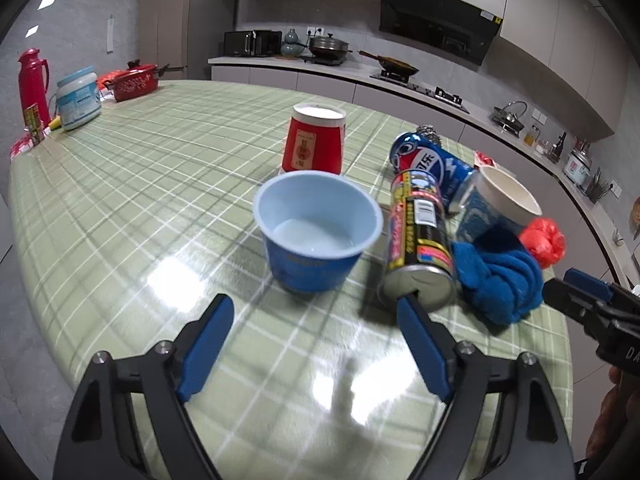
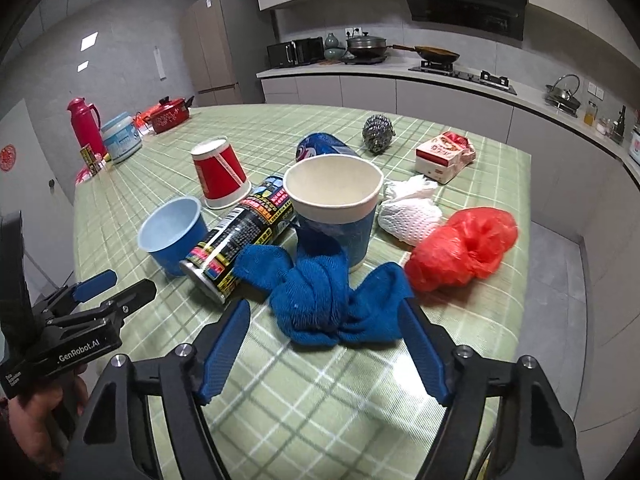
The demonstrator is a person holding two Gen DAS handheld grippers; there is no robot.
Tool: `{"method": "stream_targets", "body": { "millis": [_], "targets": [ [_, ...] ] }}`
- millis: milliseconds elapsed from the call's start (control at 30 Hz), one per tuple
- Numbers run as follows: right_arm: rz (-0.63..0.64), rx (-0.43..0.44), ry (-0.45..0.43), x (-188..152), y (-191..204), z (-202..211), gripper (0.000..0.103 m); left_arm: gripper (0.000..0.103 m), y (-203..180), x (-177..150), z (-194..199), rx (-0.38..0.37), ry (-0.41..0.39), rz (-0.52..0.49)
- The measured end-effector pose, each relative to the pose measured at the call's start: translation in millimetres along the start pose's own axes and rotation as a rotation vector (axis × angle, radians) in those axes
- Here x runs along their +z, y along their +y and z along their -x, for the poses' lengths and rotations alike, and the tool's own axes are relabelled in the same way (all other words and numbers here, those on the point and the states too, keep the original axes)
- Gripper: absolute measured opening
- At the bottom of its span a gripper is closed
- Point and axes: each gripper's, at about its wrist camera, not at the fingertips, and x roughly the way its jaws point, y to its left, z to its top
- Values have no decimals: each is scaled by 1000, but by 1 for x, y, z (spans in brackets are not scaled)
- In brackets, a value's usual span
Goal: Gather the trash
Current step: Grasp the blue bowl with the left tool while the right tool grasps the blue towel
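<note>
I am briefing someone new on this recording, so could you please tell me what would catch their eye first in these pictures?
Probably the heap of trash on the green checked table: a crumpled blue cloth lies just ahead of the open right hand-held gripper, with a red plastic bag to its right. Behind the cloth stands a tall paper cup; a dark can lies on its side to the left, beside a small blue cup in front of the open left hand-held gripper.
</note>
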Motion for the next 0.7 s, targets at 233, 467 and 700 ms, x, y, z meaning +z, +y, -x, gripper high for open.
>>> {"method": "stream_targets", "body": {
  "millis": [233, 467, 700],
  "targets": [
    [-9, -14, 29, 5, 0, -29, 76, 84, 2, 14, -28, -8, 33, -13],
    [-2, -23, 53, 9, 3, -49, 76, 84, 6, 24, -43, -33, 50, -10],
    [8, -1, 70, 7, 10, -59, 50, 76, 8, 27, -48, -63, 72, 0]
  ]
}}
